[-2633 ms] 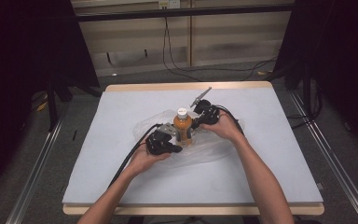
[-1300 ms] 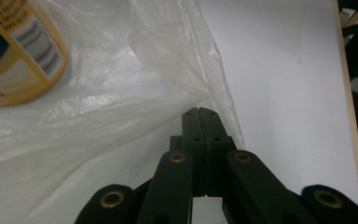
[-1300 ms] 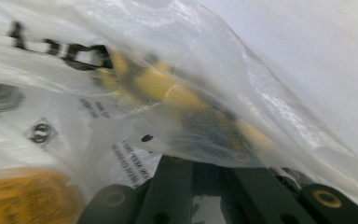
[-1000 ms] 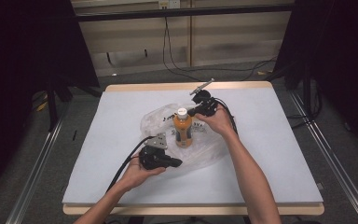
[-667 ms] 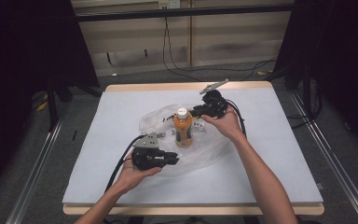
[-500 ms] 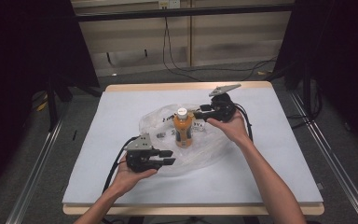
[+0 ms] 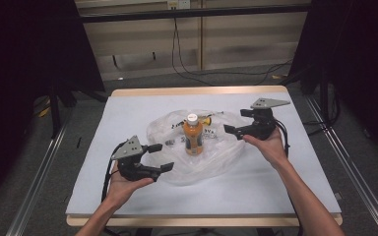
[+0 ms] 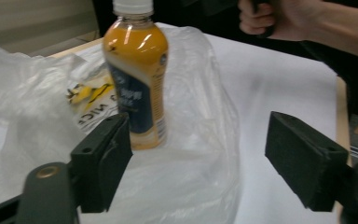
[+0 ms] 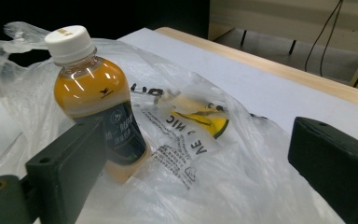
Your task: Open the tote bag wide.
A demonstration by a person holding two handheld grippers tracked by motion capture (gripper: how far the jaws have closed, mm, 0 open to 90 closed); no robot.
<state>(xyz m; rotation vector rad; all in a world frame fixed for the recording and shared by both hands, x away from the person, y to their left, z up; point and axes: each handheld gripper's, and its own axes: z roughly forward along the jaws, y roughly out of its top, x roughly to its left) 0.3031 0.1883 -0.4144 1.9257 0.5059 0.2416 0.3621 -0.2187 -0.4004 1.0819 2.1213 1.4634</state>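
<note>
The bottle (image 8: pixel 136 77) loses the top of its cap to the upper edge in the left gripper view, and its dark label is too blurred to read. Beside the bottle, the bag (image 9: pixel 205 154) shows black print that is creased and only partly legible.

One orange bottle (image 7: pixel 193 135), one clear plastic bag (image 7: pixel 226 152), two grippers

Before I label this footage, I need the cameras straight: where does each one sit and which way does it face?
High view: above the person's table edge, looking forward and down; forearms, left gripper, right gripper.
Left gripper view: rides that gripper, facing the orange-filled, white-capped plastic bottle on the clear crumpled plastic bag; its own open jaws, the other hand.
Right gripper view: rides that gripper, facing the bottle; its own open jaws.
All three share bottle and bag.
</note>
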